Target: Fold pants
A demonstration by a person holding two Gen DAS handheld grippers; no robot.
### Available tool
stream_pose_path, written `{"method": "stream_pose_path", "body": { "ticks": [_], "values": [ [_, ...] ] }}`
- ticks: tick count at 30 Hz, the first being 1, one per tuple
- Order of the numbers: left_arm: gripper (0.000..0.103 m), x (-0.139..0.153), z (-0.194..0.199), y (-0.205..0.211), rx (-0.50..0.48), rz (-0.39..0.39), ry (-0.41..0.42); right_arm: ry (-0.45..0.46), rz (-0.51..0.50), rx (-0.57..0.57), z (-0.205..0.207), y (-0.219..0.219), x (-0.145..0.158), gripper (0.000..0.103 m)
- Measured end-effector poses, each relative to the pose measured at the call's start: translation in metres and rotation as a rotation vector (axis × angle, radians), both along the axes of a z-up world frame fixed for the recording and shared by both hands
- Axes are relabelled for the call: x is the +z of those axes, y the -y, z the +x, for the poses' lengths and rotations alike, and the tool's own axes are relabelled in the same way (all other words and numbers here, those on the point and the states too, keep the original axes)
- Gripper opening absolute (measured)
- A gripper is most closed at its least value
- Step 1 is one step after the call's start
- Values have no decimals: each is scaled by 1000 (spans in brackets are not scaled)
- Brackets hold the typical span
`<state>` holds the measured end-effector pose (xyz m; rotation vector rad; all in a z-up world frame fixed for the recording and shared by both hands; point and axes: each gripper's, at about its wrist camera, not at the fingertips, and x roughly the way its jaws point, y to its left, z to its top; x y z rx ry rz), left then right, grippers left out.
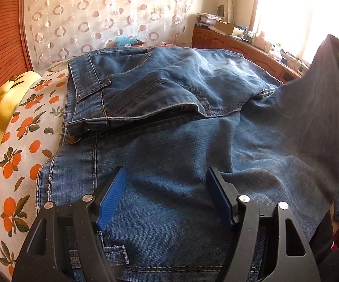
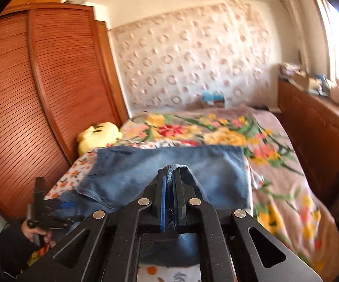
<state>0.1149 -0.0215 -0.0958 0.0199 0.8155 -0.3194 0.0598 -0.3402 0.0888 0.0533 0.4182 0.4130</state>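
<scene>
A sunlit bedroom: a slatted wooden wardrobe (image 2: 40,98) stands beside the bed (image 2: 287,188), and a curtain with ring patterns (image 1: 94,16) hangs behind it. The bed carries a flowered blanket and, nearer the wardrobe, a sheet printed with oranges (image 1: 16,145); a yellow plush toy (image 2: 96,134) lies against the wardrobe's foot. Across the orange sheet lie the pants (image 1: 169,122), faded blue denim jeans with pale stitching, the waistband and belt loops toward the wardrobe, the fly flap turned open, the cloth creased. One leg end is lifted off the bed on the side away from the wardrobe. The left tongs (image 1: 164,197) hover wide apart just over the denim near the waist, gripping nothing. The right tongs (image 2: 169,183) are clamped tight on a fold of the denim hem.
</scene>
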Motion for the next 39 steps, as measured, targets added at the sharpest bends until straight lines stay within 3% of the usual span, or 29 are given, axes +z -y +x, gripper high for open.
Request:
{"method": "stream_pose_path", "body": {
  "ticks": [3, 10, 15, 17, 21, 23, 32, 36, 39],
  "values": [
    [71, -1, -1, 0, 5, 6, 3, -24, -34, 6, -21, 4, -10, 4],
    [71, -1, 0, -1, 15, 7, 0, -236, -53, -21, -79, 56, -85, 4],
    [71, -1, 1, -1, 15, 11, 0, -386, -104, -61, -91, 72, -136, 4],
    [71, -1, 1, -1, 15, 11, 1, -418, -138, -55, -88, 71, -142, 4],
    [71, -1, 1, -1, 15, 11, 1, -416, -175, -51, -79, 61, -133, 5],
    [71, -1, 1, -2, 15, 12, 1, -386, -177, -80, -73, 60, -122, 11],
    [71, -1, 0, -2, 18, 13, 2, -261, -126, -143, -56, 71, -86, 20],
    [71, -1, 0, -2, 17, 13, 2, -265, -107, -132, -40, 55, -102, 20],
    [71, -1, 0, -2, 17, 13, 2, -315, -103, -114, -3, 48, -124, 20]
  ]
}}
